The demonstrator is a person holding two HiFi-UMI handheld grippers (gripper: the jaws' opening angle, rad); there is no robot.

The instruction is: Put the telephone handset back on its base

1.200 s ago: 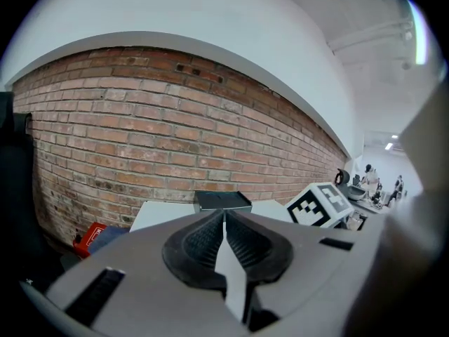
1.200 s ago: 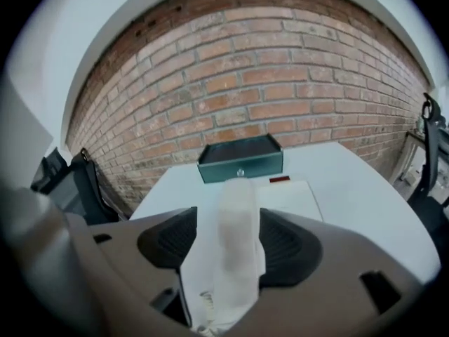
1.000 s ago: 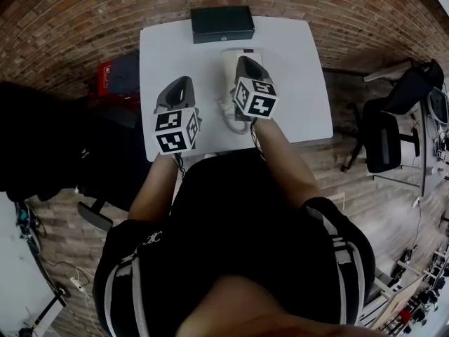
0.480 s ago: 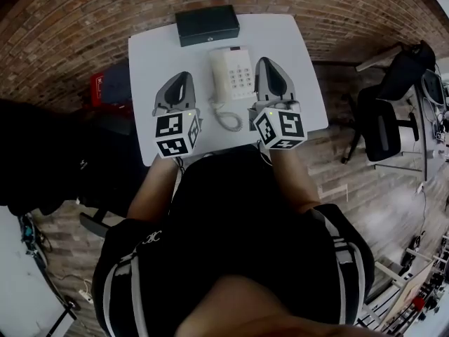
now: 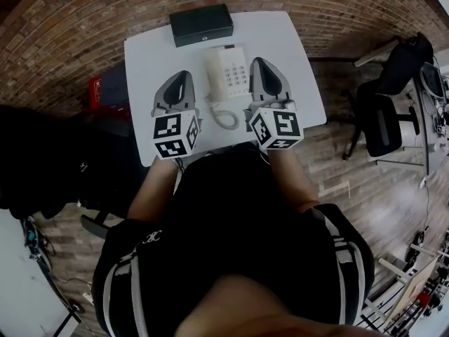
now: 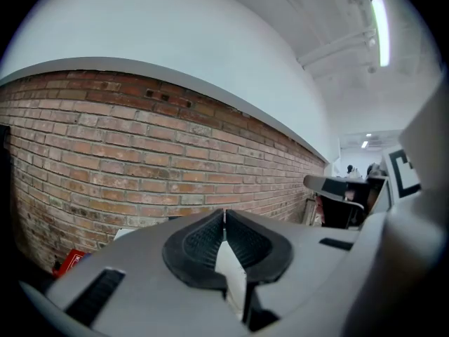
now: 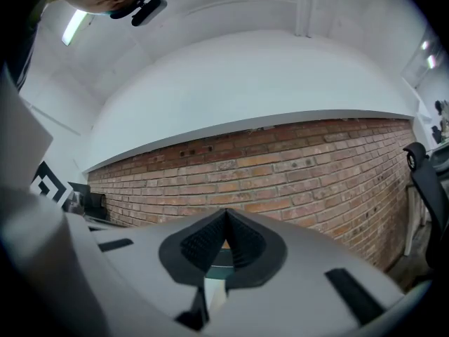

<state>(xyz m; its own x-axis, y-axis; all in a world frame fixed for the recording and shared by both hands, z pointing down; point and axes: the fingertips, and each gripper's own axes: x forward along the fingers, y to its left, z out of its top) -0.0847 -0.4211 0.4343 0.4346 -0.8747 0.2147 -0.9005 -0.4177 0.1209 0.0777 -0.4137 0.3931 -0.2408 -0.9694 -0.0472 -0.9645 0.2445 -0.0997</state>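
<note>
A white telephone (image 5: 228,72) sits in the middle of the white table (image 5: 151,55). Its handset (image 5: 213,72) lies along the left side of the base, beside the keypad. The coiled cord (image 5: 224,118) loops toward the table's near edge. My left gripper (image 5: 184,77) is left of the phone, shut and empty. On the phone's other side, close to it, is my right gripper (image 5: 258,63), also shut and empty. In the left gripper view the left gripper (image 6: 224,213) points at a brick wall, and so does the right gripper (image 7: 226,213) in its own view.
A black box (image 5: 201,24) lies at the table's far edge, behind the phone. A red item (image 5: 98,86) sits on the floor at the left. Black office chairs (image 5: 389,121) stand at the right. The person's body is against the table's near edge.
The right gripper has moved from over the phone to its right side, uncovering the phone with the handset on its base. The left gripper has stayed put.
</note>
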